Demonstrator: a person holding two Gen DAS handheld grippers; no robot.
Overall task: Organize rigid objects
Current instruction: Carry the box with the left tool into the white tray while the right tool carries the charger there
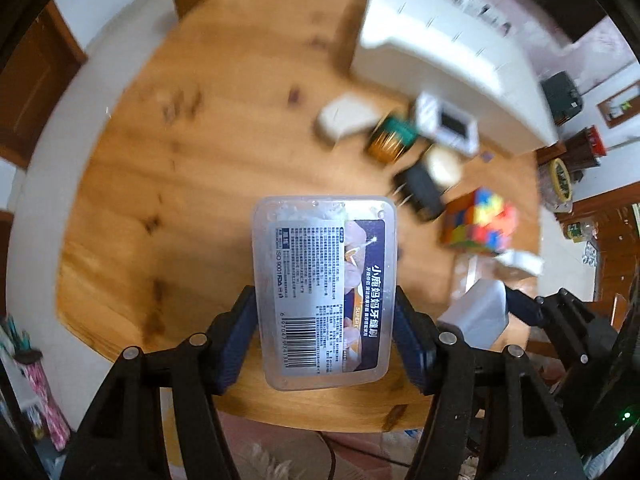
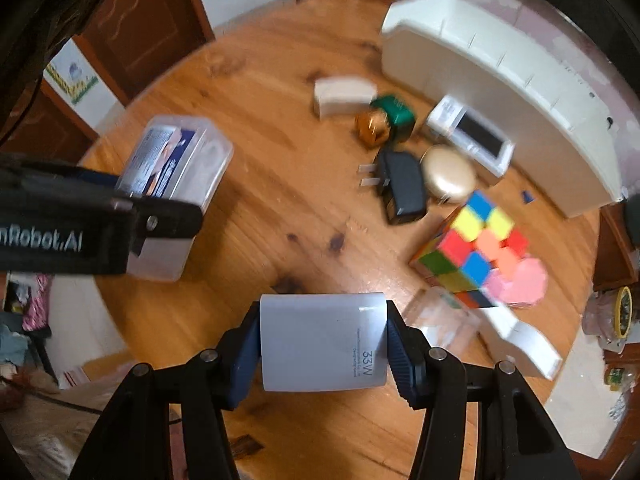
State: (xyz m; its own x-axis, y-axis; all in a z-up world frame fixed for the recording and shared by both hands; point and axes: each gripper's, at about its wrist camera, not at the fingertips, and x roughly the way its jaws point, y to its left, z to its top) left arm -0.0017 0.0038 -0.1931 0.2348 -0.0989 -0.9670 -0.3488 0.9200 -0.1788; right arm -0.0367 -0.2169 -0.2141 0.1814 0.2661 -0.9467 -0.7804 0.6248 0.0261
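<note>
The left tool (image 1: 325, 340) clamps a clear plastic box (image 1: 324, 292) between its blue pads, lifted above the wooden surface (image 1: 200, 152). The right tool (image 2: 323, 350) grips a white charger (image 2: 322, 342), also clear of the surface, near the colour cube (image 2: 476, 248).

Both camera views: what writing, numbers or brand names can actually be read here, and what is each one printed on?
"33W" – on the white charger, held in the right gripper; the smaller lines beside it are too small to read.
"ISO 9001" – on the label of the clear plastic box, held in the left gripper; its barcode digits and fine print are unreadable.
"nRobot.AI" – on the left gripper's body, its start cut off.
</note>
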